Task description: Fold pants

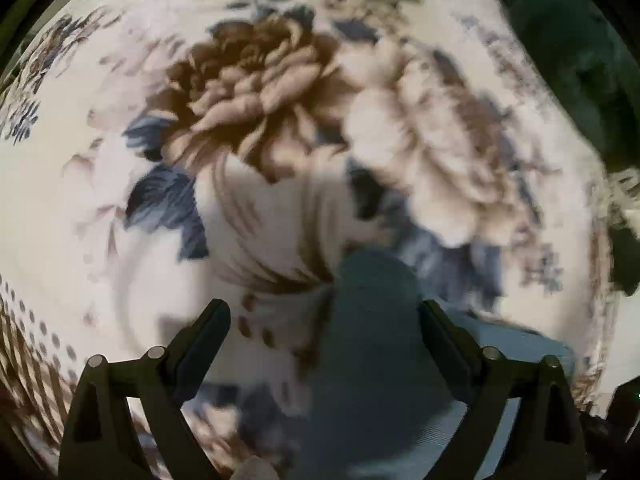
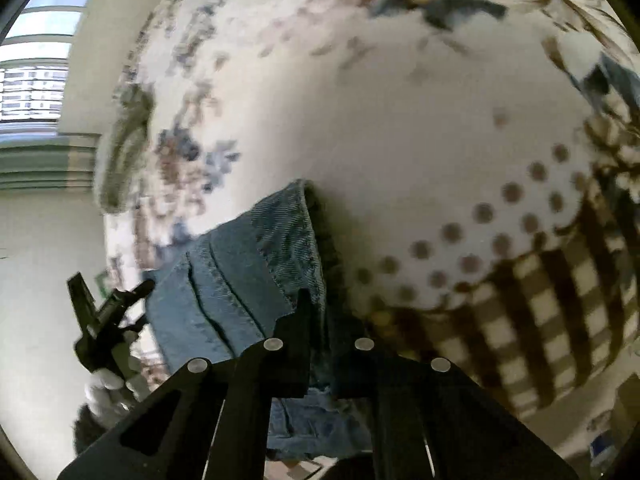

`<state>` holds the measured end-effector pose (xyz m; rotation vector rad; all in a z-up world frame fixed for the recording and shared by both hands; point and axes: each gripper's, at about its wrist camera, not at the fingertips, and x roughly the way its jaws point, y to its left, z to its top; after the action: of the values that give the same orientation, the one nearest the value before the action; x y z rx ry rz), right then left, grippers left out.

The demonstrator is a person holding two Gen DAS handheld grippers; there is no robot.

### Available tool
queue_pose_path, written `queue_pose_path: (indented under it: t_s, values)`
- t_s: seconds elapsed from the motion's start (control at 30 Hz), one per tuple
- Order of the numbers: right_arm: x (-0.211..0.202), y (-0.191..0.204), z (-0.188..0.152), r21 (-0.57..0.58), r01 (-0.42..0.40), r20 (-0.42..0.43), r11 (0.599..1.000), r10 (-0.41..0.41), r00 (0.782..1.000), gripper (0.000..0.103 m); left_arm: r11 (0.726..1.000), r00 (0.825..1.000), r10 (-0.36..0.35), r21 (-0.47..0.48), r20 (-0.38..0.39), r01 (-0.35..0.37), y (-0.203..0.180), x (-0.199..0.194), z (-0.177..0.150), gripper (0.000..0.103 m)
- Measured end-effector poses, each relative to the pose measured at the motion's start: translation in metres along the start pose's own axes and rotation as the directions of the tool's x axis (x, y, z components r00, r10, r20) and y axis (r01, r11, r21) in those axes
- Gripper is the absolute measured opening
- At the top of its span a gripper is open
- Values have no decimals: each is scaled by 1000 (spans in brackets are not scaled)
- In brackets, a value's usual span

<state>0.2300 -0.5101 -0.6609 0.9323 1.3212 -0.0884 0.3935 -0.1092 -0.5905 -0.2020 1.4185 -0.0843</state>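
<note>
The pants are blue denim jeans. In the right wrist view my right gripper (image 2: 320, 320) is shut on a fold of the jeans (image 2: 240, 280), which hang over the floral bedspread (image 2: 360, 120). My left gripper (image 2: 108, 316) shows at the left of that view, held by a white-gloved hand, beside the denim's edge. In the left wrist view my left gripper (image 1: 324, 312) is open, its fingers wide apart, with blurred denim (image 1: 376, 340) between and below them over the bedspread (image 1: 60, 200).
The bedspread has large brown and blue flowers, dots and a brown checked border (image 2: 540, 320). A dark green object (image 1: 560, 60) lies at the bed's far right. A window (image 2: 32, 80) and white wall are on the left.
</note>
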Motion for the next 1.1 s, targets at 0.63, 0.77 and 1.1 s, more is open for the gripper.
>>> queue_pose_path:
  t_s: [0.63, 0.77, 1.1]
  values:
    - [-4, -29, -93, 183, -177, -119, 967, 200, 973, 86, 980, 983, -184, -76, 5, 184, 24, -56, -119, 99]
    - [52, -33, -115, 232, -252, -134, 939, 288, 948, 86, 958, 967, -253, -146, -21, 247, 22, -32, -139, 99]
    - [92, -12, -95, 258, -395, 25, 882, 402, 915, 87, 947, 953, -301, -133, -47, 292, 20, -15, -139, 99]
